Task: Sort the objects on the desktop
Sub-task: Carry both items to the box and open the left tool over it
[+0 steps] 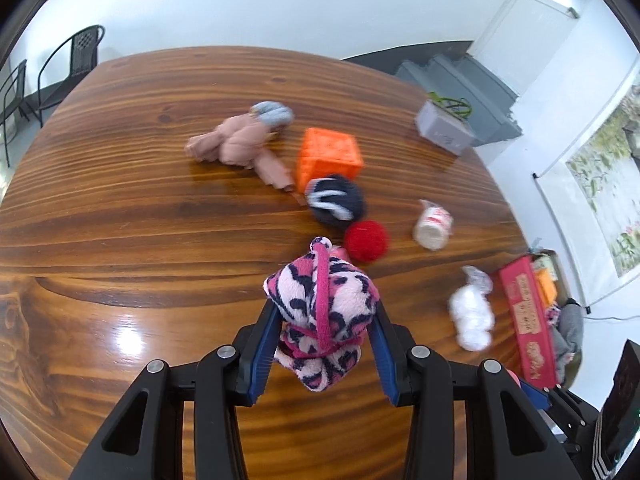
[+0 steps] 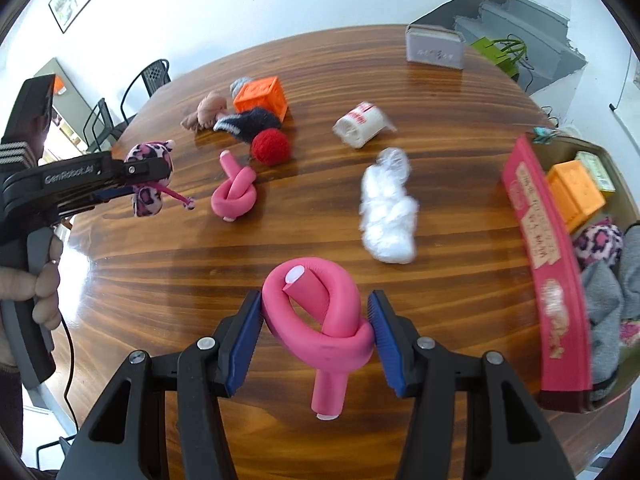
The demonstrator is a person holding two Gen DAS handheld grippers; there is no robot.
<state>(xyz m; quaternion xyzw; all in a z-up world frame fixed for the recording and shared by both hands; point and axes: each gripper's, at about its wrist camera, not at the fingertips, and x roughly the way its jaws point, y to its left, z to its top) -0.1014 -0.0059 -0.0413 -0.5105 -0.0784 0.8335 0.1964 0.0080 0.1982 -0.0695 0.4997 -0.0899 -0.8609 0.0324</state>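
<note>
My left gripper [image 1: 325, 308] is shut on a pink leopard-print plush [image 1: 320, 292], lifted clear of the round wooden table [image 1: 120, 208]. In the right wrist view that plush [image 2: 148, 200] hangs at the left in the left gripper [image 2: 160, 172], which a hand holds. My right gripper [image 2: 316, 300] is shut on a pink knotted foam tube [image 2: 340, 344], raised above the table. A second pink knotted tube [image 2: 234, 196] lies on the wood. At the right edge stands a box [image 2: 536, 240] with a red-pink wall, holding an orange block [image 2: 576, 192], another leopard plush [image 2: 598, 240] and grey cloth.
On the table lie a red ball [image 1: 366, 240], a dark striped sock ball [image 1: 336, 200], an orange cube [image 1: 328, 156], beige cloth [image 1: 240, 144], a white roll [image 1: 432, 226] and a white plastic wad [image 1: 472, 316]. A grey box [image 2: 434, 50] stands at the far edge. Chairs stand beyond the table.
</note>
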